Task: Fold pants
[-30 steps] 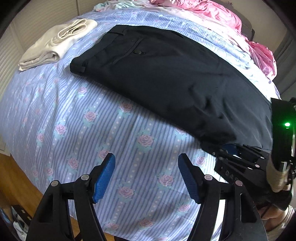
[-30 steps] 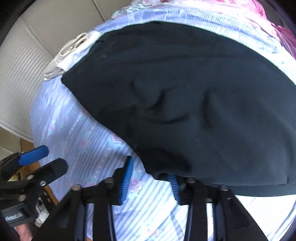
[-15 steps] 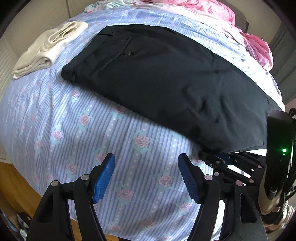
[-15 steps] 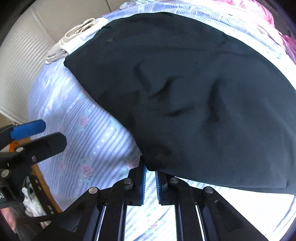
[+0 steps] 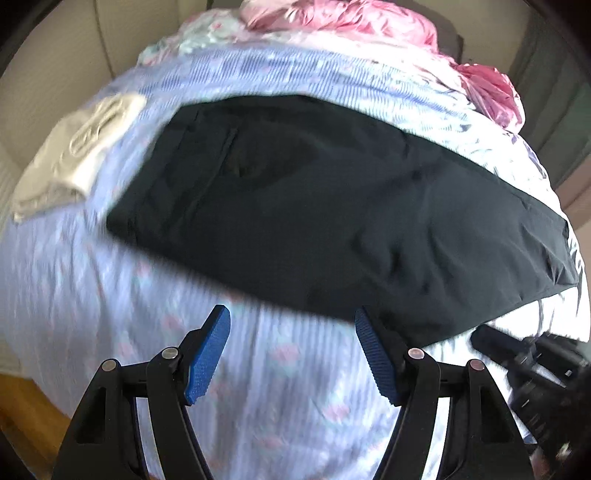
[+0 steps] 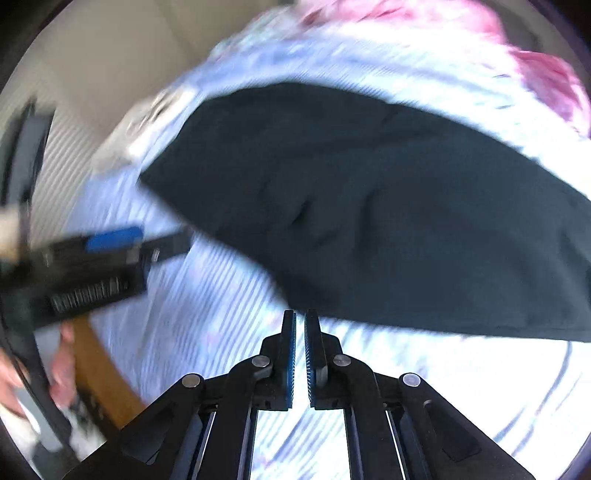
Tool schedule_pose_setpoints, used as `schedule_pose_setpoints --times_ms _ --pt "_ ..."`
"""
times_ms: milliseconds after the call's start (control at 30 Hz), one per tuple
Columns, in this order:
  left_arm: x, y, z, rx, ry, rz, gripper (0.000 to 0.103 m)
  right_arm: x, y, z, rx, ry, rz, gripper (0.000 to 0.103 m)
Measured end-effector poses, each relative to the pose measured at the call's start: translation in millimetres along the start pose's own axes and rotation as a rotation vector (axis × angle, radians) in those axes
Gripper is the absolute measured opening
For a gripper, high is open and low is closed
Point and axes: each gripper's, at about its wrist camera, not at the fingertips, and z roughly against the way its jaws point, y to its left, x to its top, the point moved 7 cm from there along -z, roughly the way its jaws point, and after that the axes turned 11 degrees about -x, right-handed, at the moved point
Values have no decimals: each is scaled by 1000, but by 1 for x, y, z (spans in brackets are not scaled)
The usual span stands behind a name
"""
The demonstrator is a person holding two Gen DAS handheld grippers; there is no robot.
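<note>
Black pants [image 5: 332, 221] lie flat across a blue striped bedsheet with roses [image 5: 92, 314], waistband and back pocket at the left. My left gripper [image 5: 291, 317] hangs open over bare sheet just in front of the pants' near edge, nothing between its blue pads. My right gripper [image 6: 300, 317] is shut, its tips meeting the near corner of the pants [image 6: 406, 240], and it pinches the fabric there. In the left wrist view the right gripper [image 5: 517, 365] shows at the lower right, against the pants' edge. The left gripper [image 6: 110, 243] appears blurred in the right wrist view.
A folded beige garment [image 5: 74, 158] lies at the sheet's left. Crumpled pink bedding [image 5: 351, 22] is heaped along the far side. The bed's near edge drops to wooden floor [image 5: 22, 406]. A person's hand [image 6: 62, 362] holds the left gripper.
The right gripper's jaws have closed from partly open onto the pants' near corner and risen. The left gripper has slid towards the pants and rolled a little, staying open.
</note>
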Motion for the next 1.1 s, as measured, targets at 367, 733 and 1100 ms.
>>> schedule_pose_setpoints --times_ms 367,733,1100 --pt "56 113 -3 105 -81 82 52 44 14 -28 -76 15 -239 6" --pt "79 135 -29 -120 -15 20 26 67 62 -42 -173 -16 -305 6" --pt "76 159 -79 22 96 -29 4 45 11 -44 -393 -9 -428 6"
